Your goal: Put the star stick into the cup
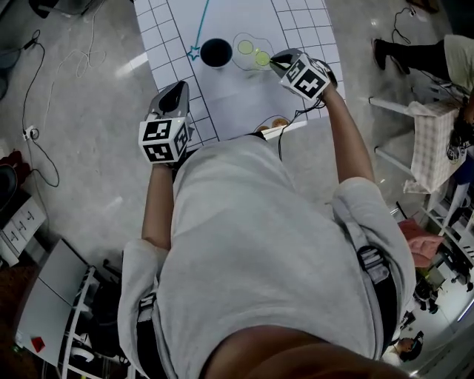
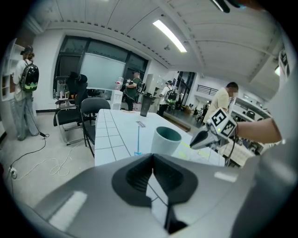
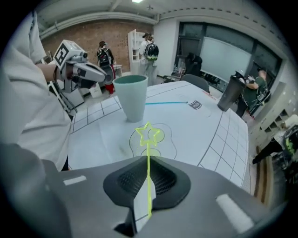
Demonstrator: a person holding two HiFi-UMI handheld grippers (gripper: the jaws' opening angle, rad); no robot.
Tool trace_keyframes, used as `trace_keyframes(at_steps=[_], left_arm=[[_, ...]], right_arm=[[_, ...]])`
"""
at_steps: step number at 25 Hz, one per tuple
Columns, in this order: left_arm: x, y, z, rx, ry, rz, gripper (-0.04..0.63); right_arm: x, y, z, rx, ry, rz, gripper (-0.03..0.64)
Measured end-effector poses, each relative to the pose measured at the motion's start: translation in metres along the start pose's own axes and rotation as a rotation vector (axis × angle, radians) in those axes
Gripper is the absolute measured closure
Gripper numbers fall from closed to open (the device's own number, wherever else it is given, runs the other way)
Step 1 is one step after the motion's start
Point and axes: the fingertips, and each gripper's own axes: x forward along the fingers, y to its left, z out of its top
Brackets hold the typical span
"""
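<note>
In the right gripper view a thin yellow-green star stick (image 3: pixel 148 176) stands up between the jaws of my right gripper (image 3: pixel 148 160), which is shut on its shaft; the star end (image 3: pixel 148 133) points away over the table. The teal cup (image 3: pixel 132 96) stands upright just beyond and to the left. In the head view the right gripper (image 1: pixel 275 64) hovers right of the cup (image 1: pixel 215 52). My left gripper (image 1: pixel 179 89) is shut and empty, near the table's left front, with the cup (image 2: pixel 165 140) ahead of it.
A blue star stick (image 1: pixel 198 38) lies on the white gridded mat (image 1: pixel 300 18) left of the cup. A printed outline with green circles (image 1: pixel 253 52) lies under the right gripper. A small dish (image 1: pixel 271 123) sits at the near edge. A dark tumbler (image 3: pixel 228 96) stands farther back; chairs (image 2: pixel 90 109) and people stand around.
</note>
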Motion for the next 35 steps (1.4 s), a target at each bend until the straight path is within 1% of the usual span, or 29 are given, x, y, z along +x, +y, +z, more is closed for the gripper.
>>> trace_keyframes(at_steps=[3, 7, 9, 13, 15, 17, 19, 23, 29, 33, 35], left_arm=[[0.003, -0.002, 0.006, 0.007, -0.008, 0.015, 0.592], [0.007, -0.004, 0.012, 0.028, -0.013, 0.038, 0.592], [0.007, -0.005, 0.016, 0.032, -0.018, 0.043, 0.592], [0.006, -0.005, 0.023, 0.029, -0.039, 0.035, 0.592], [0.005, -0.004, 0.023, 0.033, -0.037, 0.039, 0.592], [0.004, -0.003, 0.021, 0.030, -0.031, 0.046, 0.592], [0.003, -0.002, 0.021, 0.028, -0.030, 0.050, 0.592], [0.001, -0.002, 0.024, 0.034, -0.040, 0.055, 0.592], [-0.001, 0.000, 0.016, 0.014, -0.034, 0.061, 0.592], [-0.003, 0.001, 0.016, 0.012, -0.034, 0.061, 0.592], [-0.002, 0.002, 0.015, 0.010, -0.034, 0.060, 0.592]], right_arm=[[-0.020, -0.015, 0.019, 0.101, -0.123, -0.040, 0.601], [-0.046, -0.035, 0.052, 0.286, -0.348, -0.058, 0.601], [-0.062, -0.045, 0.068, 0.360, -0.454, -0.068, 0.601], [-0.099, -0.060, 0.100, 0.427, -0.605, -0.111, 0.600], [-0.122, -0.067, 0.118, 0.461, -0.702, -0.126, 0.601], [-0.144, -0.070, 0.137, 0.491, -0.812, -0.123, 0.601], [-0.159, -0.070, 0.156, 0.490, -0.900, -0.107, 0.601], [-0.175, -0.069, 0.187, 0.454, -0.973, -0.104, 0.601], [-0.196, -0.055, 0.229, 0.434, -1.088, -0.054, 0.601], [-0.183, -0.036, 0.247, 0.433, -1.102, -0.002, 0.600], [-0.170, -0.028, 0.249, 0.455, -1.097, 0.028, 0.600]])
